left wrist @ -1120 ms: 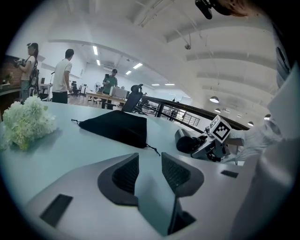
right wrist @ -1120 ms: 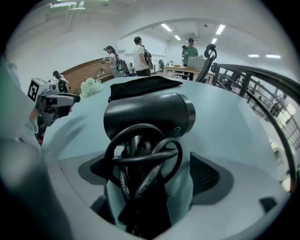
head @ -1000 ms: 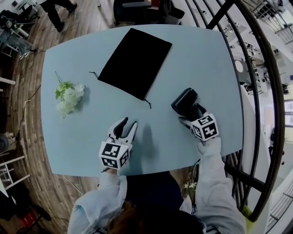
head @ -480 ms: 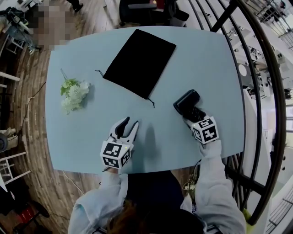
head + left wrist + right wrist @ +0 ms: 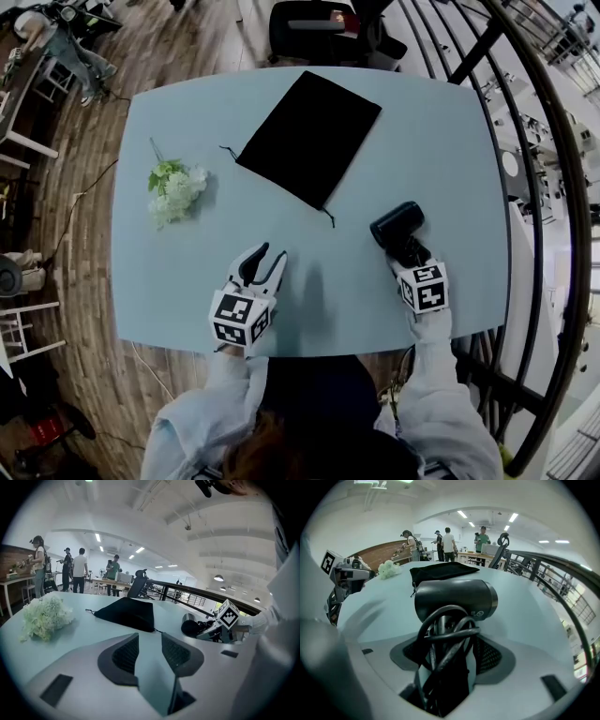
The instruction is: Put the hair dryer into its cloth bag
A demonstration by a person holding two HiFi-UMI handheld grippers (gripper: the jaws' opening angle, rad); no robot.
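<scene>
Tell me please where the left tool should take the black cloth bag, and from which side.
Take the cloth bag at its mouth edge, the side nearest the person, where a cord sticks out at each corner. It lies flat on the table, so the left tool, open and empty, would probably come in low from the near side and pinch that hem.

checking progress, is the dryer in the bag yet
Out: the dryer lies on the table, apart from the flat bag.

Matt black cloth bag (image 5: 307, 139); hair dryer (image 5: 396, 223) of smooth, faintly glossy dark plastic; smooth pale-blue table (image 5: 187, 272); wood-plank floor (image 5: 84, 141).
</scene>
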